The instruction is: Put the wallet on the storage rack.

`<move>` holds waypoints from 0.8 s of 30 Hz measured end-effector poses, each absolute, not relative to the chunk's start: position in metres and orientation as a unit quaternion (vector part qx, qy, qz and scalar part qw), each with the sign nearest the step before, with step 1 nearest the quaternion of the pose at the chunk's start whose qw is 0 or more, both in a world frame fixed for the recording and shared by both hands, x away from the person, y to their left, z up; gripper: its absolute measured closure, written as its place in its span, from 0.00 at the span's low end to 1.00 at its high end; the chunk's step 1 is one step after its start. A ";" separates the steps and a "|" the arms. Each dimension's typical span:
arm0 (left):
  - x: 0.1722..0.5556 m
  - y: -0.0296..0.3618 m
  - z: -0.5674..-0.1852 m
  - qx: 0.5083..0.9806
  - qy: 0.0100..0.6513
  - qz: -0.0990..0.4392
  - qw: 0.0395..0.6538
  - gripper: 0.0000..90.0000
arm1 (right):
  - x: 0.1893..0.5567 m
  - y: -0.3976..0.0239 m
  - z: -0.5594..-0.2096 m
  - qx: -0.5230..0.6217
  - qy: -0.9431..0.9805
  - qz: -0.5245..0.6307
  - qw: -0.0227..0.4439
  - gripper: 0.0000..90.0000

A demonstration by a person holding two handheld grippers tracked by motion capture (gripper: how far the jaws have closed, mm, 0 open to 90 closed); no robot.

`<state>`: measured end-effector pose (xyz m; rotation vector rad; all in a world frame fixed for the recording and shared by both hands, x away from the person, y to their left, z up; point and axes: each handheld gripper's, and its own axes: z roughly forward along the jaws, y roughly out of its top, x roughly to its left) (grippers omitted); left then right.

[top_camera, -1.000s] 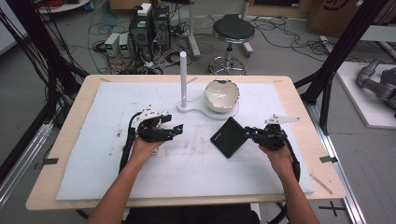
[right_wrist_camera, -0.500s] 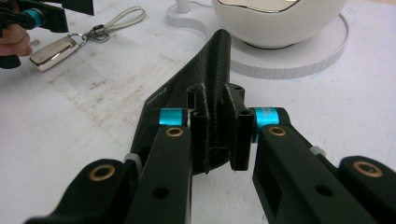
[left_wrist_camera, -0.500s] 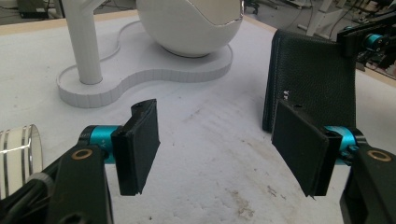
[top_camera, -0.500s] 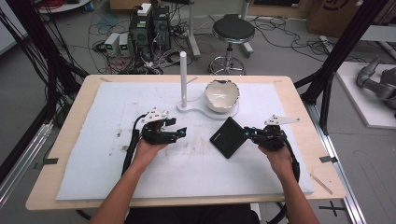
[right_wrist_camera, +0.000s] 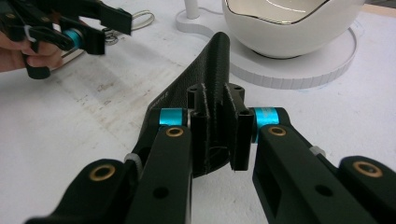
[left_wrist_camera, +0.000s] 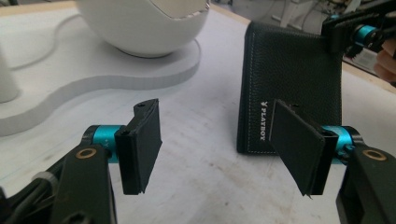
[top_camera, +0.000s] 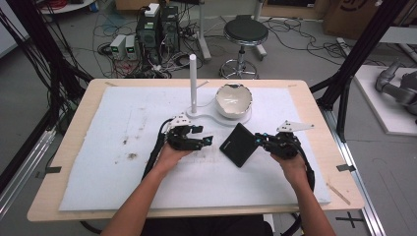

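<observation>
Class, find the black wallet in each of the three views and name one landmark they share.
High view: the wallet lies right of centre, its right edge clamped in the right gripper.
Left gripper view: upper right, flat on the white mat, beyond the open left gripper.
Right gripper view: centre, edge-on between the jaws.
Shared landmark: the white bowl behind the wallet.

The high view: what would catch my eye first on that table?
Probably the black wallet at the middle of the white mat, pinched at one edge by the right gripper, while the left gripper faces it from the other side with its fingers apart. Behind them a glossy white egg-shaped bowl sits on a flat white base beside an upright white post.
</observation>
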<state>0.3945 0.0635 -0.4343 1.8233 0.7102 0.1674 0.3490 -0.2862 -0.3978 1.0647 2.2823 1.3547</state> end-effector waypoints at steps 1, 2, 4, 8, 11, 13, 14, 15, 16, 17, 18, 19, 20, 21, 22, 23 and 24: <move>0.396 0.059 -0.435 0.774 0.299 0.068 0.554 0.38 | 0.349 -0.286 -0.398 0.369 0.790 0.469 0.140 0.92; 0.397 0.056 -0.435 0.776 0.296 0.066 0.554 0.38 | 0.349 -0.286 -0.398 0.367 0.791 0.470 0.140 0.92; 0.399 0.049 -0.437 0.775 0.295 0.060 0.556 0.38 | 0.349 -0.285 -0.398 0.366 0.791 0.470 0.140 0.92; 0.403 0.037 -0.441 0.782 0.290 0.056 0.548 0.38 | 0.349 -0.284 -0.397 0.364 0.792 0.470 0.140 0.92; 0.405 0.030 -0.444 0.786 0.285 0.053 0.545 0.39 | 0.349 -0.284 -0.397 0.363 0.792 0.470 0.140 0.92; 0.406 0.026 -0.446 0.792 0.282 0.050 0.539 0.39 | 0.349 -0.284 -0.397 0.363 0.793 0.470 0.140 0.92; 0.407 0.024 -0.447 0.794 0.282 0.049 0.536 0.39 | 0.349 -0.284 -0.397 0.361 0.794 0.469 0.139 0.92; 0.407 0.023 -0.446 0.796 0.278 0.050 0.535 0.40 | 0.349 -0.284 -0.398 0.361 0.795 0.468 0.139 0.92; 0.407 0.022 -0.446 0.795 0.280 0.047 0.537 0.40 | 0.349 -0.283 -0.398 0.362 0.794 0.468 0.139 0.92; 0.408 0.021 -0.447 0.795 0.280 0.045 0.536 0.40 | 0.349 -0.283 -0.398 0.360 0.796 0.466 0.138 0.92; 0.409 0.020 -0.447 0.798 0.278 0.043 0.532 0.40 | 0.349 -0.283 -0.398 0.360 0.796 0.466 0.138 0.92; 0.409 0.019 -0.447 0.798 0.280 0.041 0.532 0.41 | 0.349 -0.282 -0.397 0.361 0.795 0.467 0.138 0.92; 0.410 0.019 -0.447 0.802 0.276 0.039 0.528 0.41 | 0.349 -0.282 -0.397 0.361 0.795 0.467 0.138 0.92; 0.410 0.018 -0.447 0.805 0.274 0.035 0.526 0.42 | 0.349 -0.282 -0.398 0.360 0.796 0.467 0.139 0.92; 0.410 0.017 -0.447 0.809 0.271 0.033 0.521 0.42 | 0.349 -0.282 -0.398 0.360 0.795 0.467 0.138 0.92; 0.411 0.015 -0.447 0.814 0.268 0.032 0.515 0.42 | 0.349 -0.282 -0.397 0.359 0.796 0.467 0.139 0.92; 0.411 0.014 -0.447 0.818 0.266 0.030 0.509 0.42 | 0.349 -0.282 -0.397 0.359 0.796 0.467 0.139 0.92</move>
